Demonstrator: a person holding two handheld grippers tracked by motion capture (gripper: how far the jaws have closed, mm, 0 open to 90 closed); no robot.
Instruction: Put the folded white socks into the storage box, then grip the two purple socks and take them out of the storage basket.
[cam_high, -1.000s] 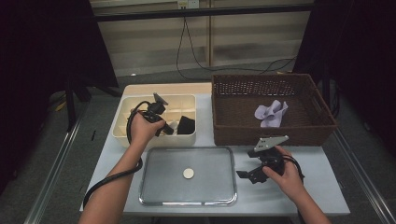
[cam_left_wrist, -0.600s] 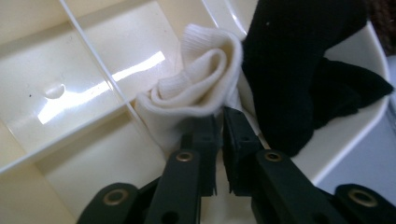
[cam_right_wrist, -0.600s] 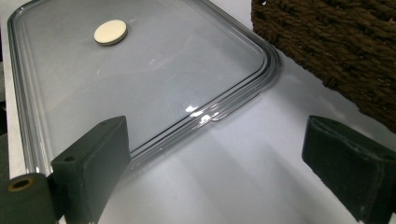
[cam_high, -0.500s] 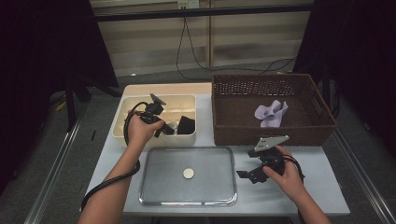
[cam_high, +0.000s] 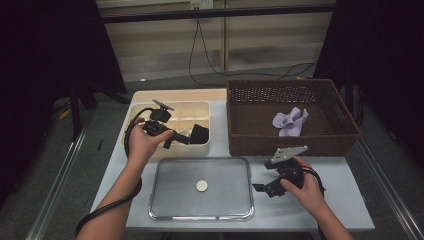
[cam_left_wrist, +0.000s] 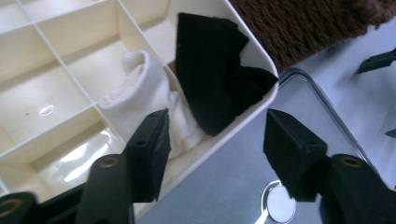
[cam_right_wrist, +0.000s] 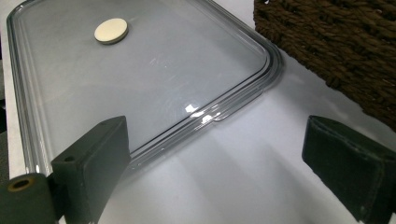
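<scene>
My left gripper (cam_high: 182, 139) hovers over the front right corner of a cream divided box (cam_high: 170, 104). Its jaws have just been opening and stand apart with nothing between them. In the left gripper view (cam_left_wrist: 217, 135) a black cloth (cam_left_wrist: 210, 79) and a white sock (cam_left_wrist: 140, 88) lie in the corner compartment just beyond the jaws. The black cloth (cam_high: 199, 133) leans on the box wall. My right gripper (cam_high: 261, 188) rests open on the table right of a metal tray (cam_high: 165, 200); its view (cam_right_wrist: 219, 140) looks across the tray's corner (cam_right_wrist: 261, 74).
A small cream disc (cam_high: 201, 186) lies mid-tray. A brown wicker basket (cam_high: 295, 142) at the back right holds a crumpled lilac cloth (cam_high: 290, 121). Bare white tabletop (cam_high: 340, 200) runs in front of the basket.
The left gripper's jaws have opened, and the hand has lifted and drawn back a little from the box corner, with the black cloth left in the compartment. The right hand has stayed still.
</scene>
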